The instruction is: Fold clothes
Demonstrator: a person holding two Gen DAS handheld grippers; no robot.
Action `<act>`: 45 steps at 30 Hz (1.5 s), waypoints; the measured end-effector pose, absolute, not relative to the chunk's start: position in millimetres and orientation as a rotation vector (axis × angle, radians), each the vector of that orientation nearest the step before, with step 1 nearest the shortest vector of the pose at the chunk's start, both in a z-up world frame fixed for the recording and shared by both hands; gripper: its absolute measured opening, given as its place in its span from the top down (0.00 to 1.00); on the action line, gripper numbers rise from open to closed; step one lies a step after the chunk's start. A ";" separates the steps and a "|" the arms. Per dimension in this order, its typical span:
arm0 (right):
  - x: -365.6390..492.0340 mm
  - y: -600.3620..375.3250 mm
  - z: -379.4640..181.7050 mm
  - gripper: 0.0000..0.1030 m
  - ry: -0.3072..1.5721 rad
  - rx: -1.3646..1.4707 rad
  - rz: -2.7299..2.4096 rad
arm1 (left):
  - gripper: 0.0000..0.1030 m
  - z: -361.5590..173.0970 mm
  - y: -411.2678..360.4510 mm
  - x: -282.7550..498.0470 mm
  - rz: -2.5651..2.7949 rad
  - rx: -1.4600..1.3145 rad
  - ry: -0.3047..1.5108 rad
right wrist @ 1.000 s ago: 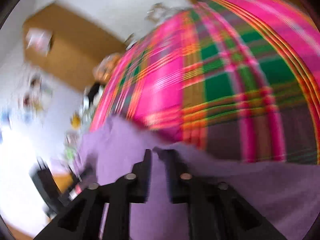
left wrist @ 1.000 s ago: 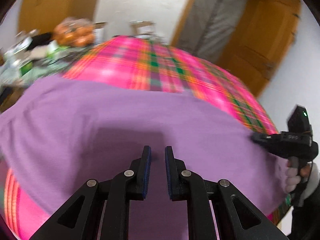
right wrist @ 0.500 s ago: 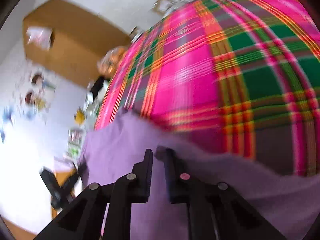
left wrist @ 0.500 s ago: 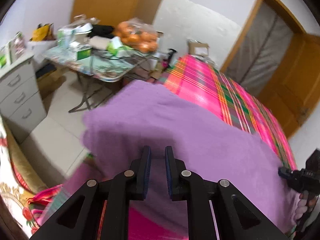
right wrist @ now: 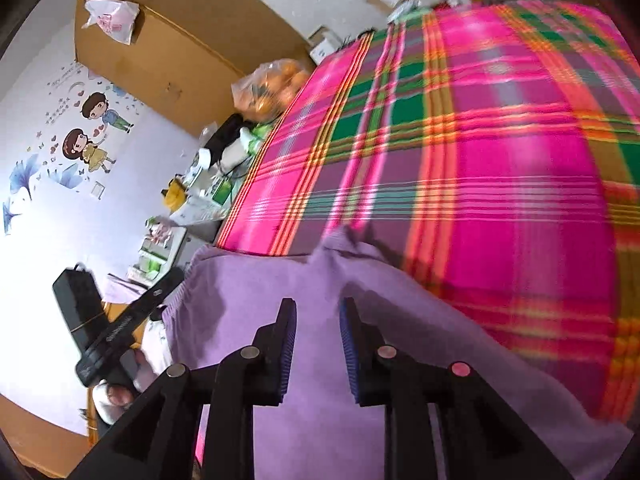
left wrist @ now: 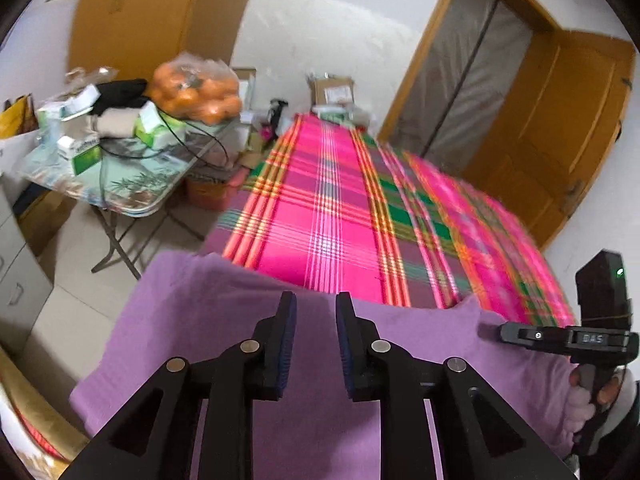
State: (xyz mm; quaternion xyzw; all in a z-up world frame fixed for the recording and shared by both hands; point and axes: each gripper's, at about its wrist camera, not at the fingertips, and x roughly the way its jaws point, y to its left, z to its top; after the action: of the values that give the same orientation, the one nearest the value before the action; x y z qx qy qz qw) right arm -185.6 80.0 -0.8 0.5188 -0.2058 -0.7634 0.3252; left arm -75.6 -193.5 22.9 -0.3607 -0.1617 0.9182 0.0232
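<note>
Both tools, left tool [left wrist: 316, 312] and right tool [right wrist: 318, 316], were spreading apart over the purple garment [left wrist: 320, 420]; beyond its far edge the plaid bed [left wrist: 340, 216] lay open.

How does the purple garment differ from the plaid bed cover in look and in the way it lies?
The purple garment is one plain colour; the plaid bed cover has pink, green and orange stripes. The garment lies at the near edge with an uneven far border; the cover spreads flat across the whole bed. The garment rests on top, the cover underneath. Both are cloth.
</note>
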 end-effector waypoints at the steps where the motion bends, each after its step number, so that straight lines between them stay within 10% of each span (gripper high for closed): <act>1: -191.4 73.9 -5.4 0.77 -0.551 1.379 -1.984 | 0.80 17.8 -193.5 -85.6 2.831 -1.159 -0.506; 7: -223.7 87.7 -29.0 0.97 -0.777 1.412 -1.959 | 0.85 -6.9 -230.1 -100.7 2.855 -1.178 -0.701; 19: -194.2 31.9 -32.9 0.80 -0.722 1.433 -1.844 | 0.86 16.6 -190.0 -74.6 2.728 -1.046 -0.754; 32: -164.5 186.0 -58.2 0.96 -1.319 1.331 -2.039 | 0.88 -10.4 -196.3 -94.0 2.697 -1.159 -0.843; 37: -114.0 218.5 -43.3 0.78 -1.195 1.271 -2.044 | 0.88 -2.9 -205.6 -58.8 2.756 -1.106 -0.858; 45: -54.7 197.1 -33.9 0.84 -0.718 1.231 -2.024 | 0.87 0.5 -117.1 -16.1 2.596 -1.080 -0.597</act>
State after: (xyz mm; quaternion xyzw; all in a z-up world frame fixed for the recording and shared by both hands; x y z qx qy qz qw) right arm -54.7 197.1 -33.9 0.4701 -0.2741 -0.7726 0.3270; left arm -16.1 -117.1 0.5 -0.3725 -0.2057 0.8951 0.1334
